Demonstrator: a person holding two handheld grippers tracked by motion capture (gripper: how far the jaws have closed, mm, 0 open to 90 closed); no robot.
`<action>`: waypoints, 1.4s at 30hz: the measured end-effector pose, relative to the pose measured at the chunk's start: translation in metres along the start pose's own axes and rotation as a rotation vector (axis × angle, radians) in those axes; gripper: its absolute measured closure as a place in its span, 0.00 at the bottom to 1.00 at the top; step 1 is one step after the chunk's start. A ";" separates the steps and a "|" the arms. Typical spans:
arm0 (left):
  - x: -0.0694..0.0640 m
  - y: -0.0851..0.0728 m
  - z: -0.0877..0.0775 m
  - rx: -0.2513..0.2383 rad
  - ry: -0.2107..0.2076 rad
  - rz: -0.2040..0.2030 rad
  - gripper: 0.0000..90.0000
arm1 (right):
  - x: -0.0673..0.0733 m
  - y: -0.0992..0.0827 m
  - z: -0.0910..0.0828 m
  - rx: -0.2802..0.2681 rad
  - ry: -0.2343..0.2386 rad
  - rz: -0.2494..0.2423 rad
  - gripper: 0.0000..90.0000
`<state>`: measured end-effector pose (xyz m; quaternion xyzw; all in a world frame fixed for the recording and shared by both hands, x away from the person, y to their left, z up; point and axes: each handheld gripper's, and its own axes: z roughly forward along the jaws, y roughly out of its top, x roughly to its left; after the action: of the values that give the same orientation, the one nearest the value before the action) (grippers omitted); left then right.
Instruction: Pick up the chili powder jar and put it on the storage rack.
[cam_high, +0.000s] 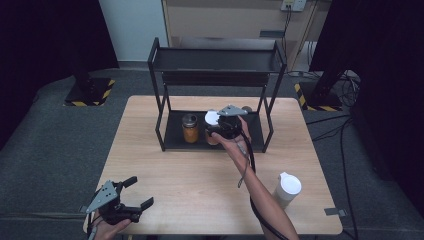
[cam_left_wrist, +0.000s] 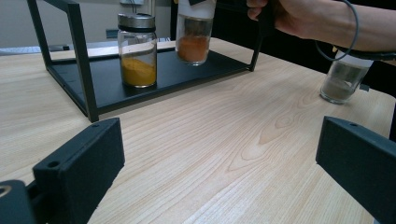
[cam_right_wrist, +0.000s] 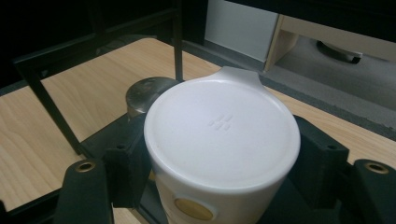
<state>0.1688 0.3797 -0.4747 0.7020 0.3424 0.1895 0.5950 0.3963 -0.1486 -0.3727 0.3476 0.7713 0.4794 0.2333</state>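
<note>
Wooden table (cam_high: 200, 175); embossed-mark white lid (cam_right_wrist: 222, 133)

White-lidded spice jar (cam_right_wrist: 219, 140) of orange powder, upright over the rack's (cam_high: 167, 142) lower shelf.

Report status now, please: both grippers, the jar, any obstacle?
Right gripper shut on white-lidded jar, at rack's bottom shelf. Left gripper open, empty, near table edge. Steel-lidded yellow jar close beside.

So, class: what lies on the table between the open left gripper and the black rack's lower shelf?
Nothing: in the left gripper view, bare wooden table runs from the left gripper to the rack's lower shelf.
</note>
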 end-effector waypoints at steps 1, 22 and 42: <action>0.000 0.000 0.000 0.000 -0.001 0.000 0.00 | 0.000 0.000 0.002 0.000 -0.002 0.000 0.35; 0.000 0.000 0.001 0.001 -0.007 0.007 0.00 | -0.009 -0.005 0.024 0.020 -0.022 0.016 0.35; 0.001 0.000 0.001 0.001 -0.009 0.005 0.01 | -0.017 -0.013 0.030 0.029 -0.023 0.039 0.35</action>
<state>0.1696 0.3797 -0.4749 0.7041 0.3381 0.1876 0.5956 0.4240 -0.1483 -0.3971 0.3716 0.7683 0.4688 0.2278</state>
